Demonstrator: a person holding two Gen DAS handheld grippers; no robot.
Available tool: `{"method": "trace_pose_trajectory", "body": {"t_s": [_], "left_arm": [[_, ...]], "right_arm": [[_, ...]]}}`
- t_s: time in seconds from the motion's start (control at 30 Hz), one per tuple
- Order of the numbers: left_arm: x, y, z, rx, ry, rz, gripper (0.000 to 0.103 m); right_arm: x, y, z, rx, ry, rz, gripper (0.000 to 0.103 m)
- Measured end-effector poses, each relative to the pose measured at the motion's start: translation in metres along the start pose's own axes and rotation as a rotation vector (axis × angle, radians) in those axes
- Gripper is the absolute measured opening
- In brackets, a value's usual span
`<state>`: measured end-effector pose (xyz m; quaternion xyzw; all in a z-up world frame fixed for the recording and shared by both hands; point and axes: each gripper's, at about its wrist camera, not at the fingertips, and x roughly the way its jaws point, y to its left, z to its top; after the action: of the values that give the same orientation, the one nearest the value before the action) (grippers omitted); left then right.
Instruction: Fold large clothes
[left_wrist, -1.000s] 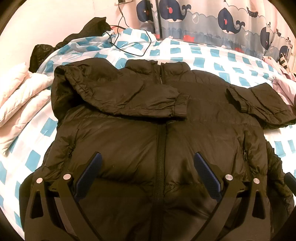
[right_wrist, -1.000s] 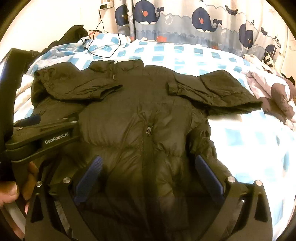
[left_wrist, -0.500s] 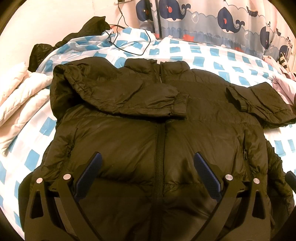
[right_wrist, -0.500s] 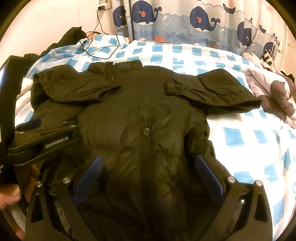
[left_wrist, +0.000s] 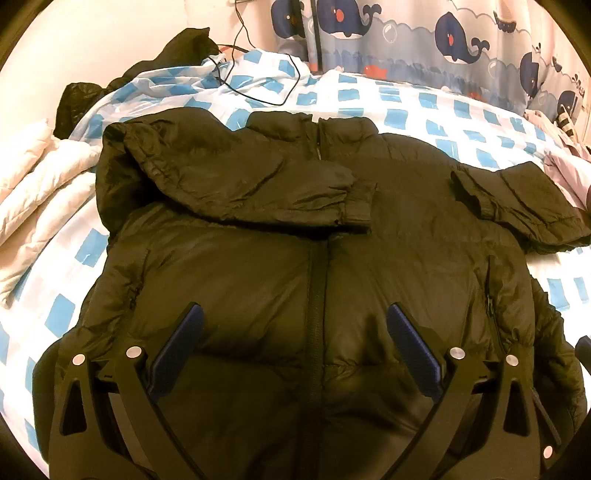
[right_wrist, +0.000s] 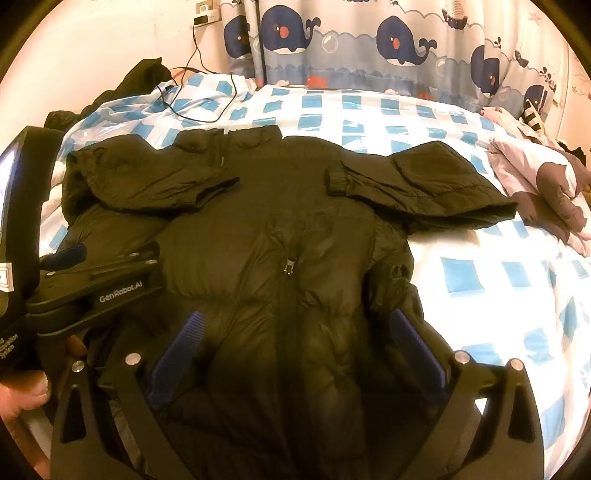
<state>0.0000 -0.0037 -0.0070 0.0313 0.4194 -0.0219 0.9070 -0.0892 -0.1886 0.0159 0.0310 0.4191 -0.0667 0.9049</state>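
Observation:
A black puffer jacket (left_wrist: 258, 266) lies front-up on the bed, zipped, collar away from me; it also shows in the right wrist view (right_wrist: 295, 229). Its left sleeve (left_wrist: 251, 184) is folded across the chest, and its right sleeve (left_wrist: 517, 199) is folded in with the cuff on the chest. My left gripper (left_wrist: 295, 317) is open and empty above the jacket's lower front. My right gripper (right_wrist: 295, 325) is open and empty above the jacket's lower right part. The left gripper (right_wrist: 66, 254) also appears at the left edge of the right wrist view.
The bed has a blue-and-white checked sheet (right_wrist: 480, 273). A white quilted garment (left_wrist: 40, 177) lies at the left, a lilac garment (right_wrist: 535, 177) at the right, a dark garment (left_wrist: 177, 48) and a black cable (left_wrist: 258, 96) at the head. A whale curtain (right_wrist: 369, 44) hangs behind.
Both grippers have drawn back slightly from the jacket and stay open. The jacket has not moved.

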Motion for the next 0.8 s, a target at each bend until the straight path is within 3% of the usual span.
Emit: {"method": "trace_pose_trajectory", "body": {"t_s": [0.8], "left_arm": [[-0.0003, 0.0004, 0.0015, -0.009, -0.005, -0.010, 0.095]], "right_arm": [[0.0004, -0.0005, -0.0009, 0.009, 0.003, 0.007, 0.097]]}}
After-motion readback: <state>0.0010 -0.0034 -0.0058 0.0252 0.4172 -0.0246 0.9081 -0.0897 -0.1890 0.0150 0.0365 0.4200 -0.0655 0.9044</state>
